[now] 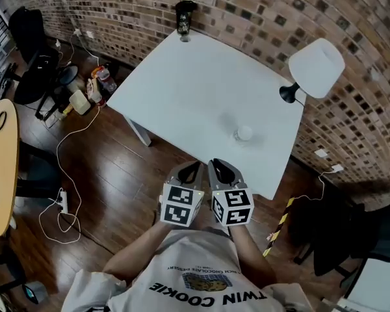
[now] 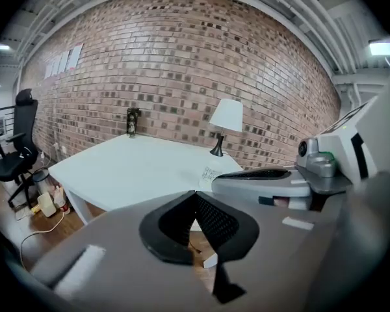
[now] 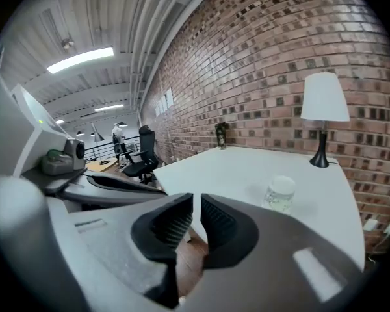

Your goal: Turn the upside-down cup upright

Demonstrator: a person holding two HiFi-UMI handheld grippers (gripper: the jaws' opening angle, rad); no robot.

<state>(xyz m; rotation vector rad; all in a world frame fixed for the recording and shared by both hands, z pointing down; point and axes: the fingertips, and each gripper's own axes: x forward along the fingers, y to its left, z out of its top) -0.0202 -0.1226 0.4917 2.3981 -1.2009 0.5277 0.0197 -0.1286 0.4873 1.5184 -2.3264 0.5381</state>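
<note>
White table (image 1: 201, 90) bears one clear cup (image 1: 244, 133).

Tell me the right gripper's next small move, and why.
Probably ease the right gripper forward toward the cup, opening its jaws on the way. The cup stands on the table, ahead and slightly right; the gripper hangs short of the table's near edge, jaws closed with nothing between them.

Loft-style office or studio workspace, shown by a long bare brick wall (image 1: 260, 5), dark wooden floor (image 1: 117, 187) and exposed ceiling pipes (image 3: 156, 18) with strip lights (image 3: 81, 58). White table (image 1: 201, 90) with a white-shaded lamp (image 1: 315, 60), black swivel office chairs (image 1: 29, 28), a round wooden table (image 1: 1, 168), and loose cables (image 1: 65, 168) with a power strip (image 1: 63, 200) on the floor.
</note>
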